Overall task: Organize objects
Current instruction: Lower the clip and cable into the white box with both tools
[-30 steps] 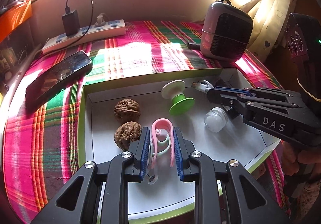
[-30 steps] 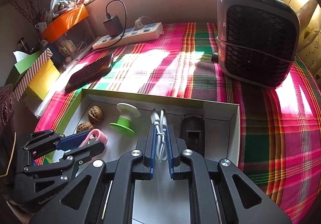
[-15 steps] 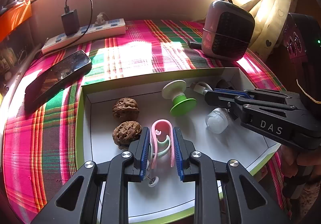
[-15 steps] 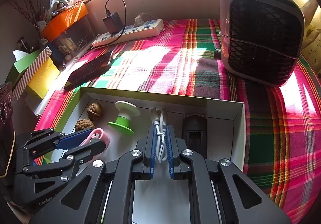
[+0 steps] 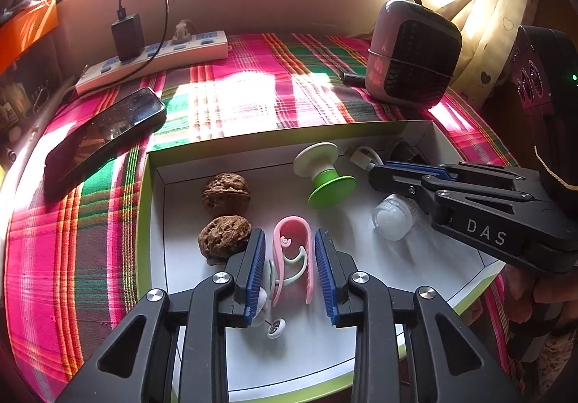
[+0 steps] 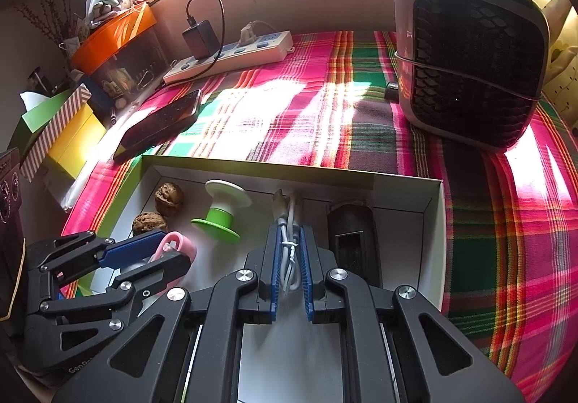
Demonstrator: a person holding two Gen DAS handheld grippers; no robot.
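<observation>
The left gripper (image 5: 287,258) has just been opening: its blue pads, which pinched the pink U-shaped plastic clip (image 5: 293,251) a second ago, now stand clear on both sides. The clip lies between them on the floor of the white shallow cardboard box with green rim (image 5: 144,208), beside two brown walnuts (image 5: 224,215) — judged a completed placement. The right gripper (image 6: 289,258) is pressed together on a white coiled cable (image 6: 288,244) over the same box. Legible writing: "DAS" on the right gripper — left-wrist view.
</observation>
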